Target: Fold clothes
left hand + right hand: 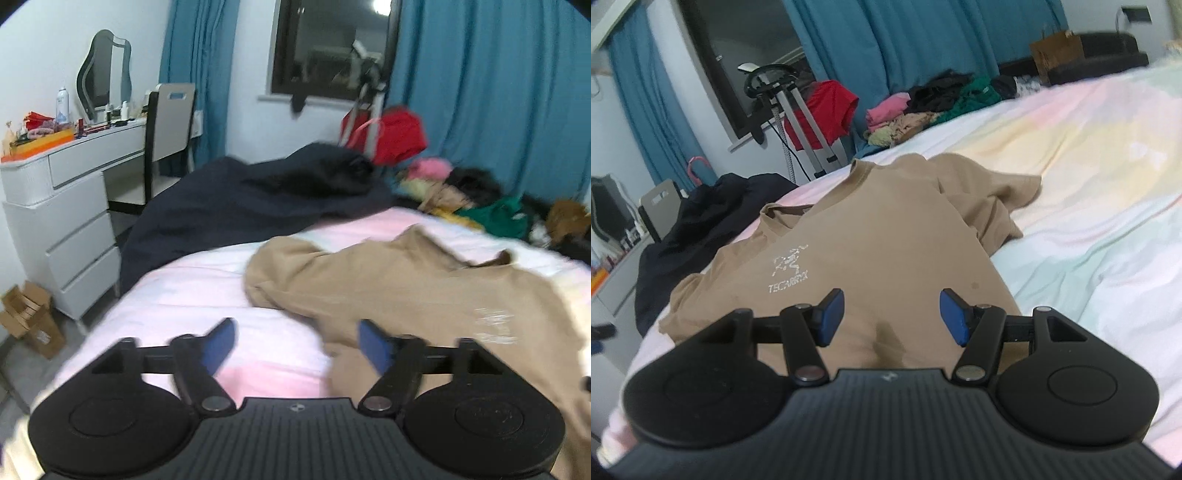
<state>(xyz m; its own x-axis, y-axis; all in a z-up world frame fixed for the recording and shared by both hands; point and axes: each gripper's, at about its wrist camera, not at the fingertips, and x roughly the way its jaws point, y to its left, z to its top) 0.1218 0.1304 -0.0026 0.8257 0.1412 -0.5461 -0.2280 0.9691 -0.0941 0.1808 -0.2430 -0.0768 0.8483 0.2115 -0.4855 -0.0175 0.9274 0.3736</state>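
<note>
Tan T-shirt (871, 236) is spread crumpled on the pastel bedsheet (1089, 177). Left gripper (297, 345) is held wide open, empty; right gripper (892, 317) is seen part-open over the shirt, nothing gripped.

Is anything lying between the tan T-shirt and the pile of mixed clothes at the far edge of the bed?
No. In the right wrist view, only bare pastel bedsheet separates the tan T-shirt from the pile of mixed clothes.

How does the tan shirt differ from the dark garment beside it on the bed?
The tan shirt lies spread across the middle of the bed; the dark garment is heaped at the bed's edge. The tan shirt shows a white printed logo; the dark garment looks plain. Neither is folded, and neither tool holds either.
</note>
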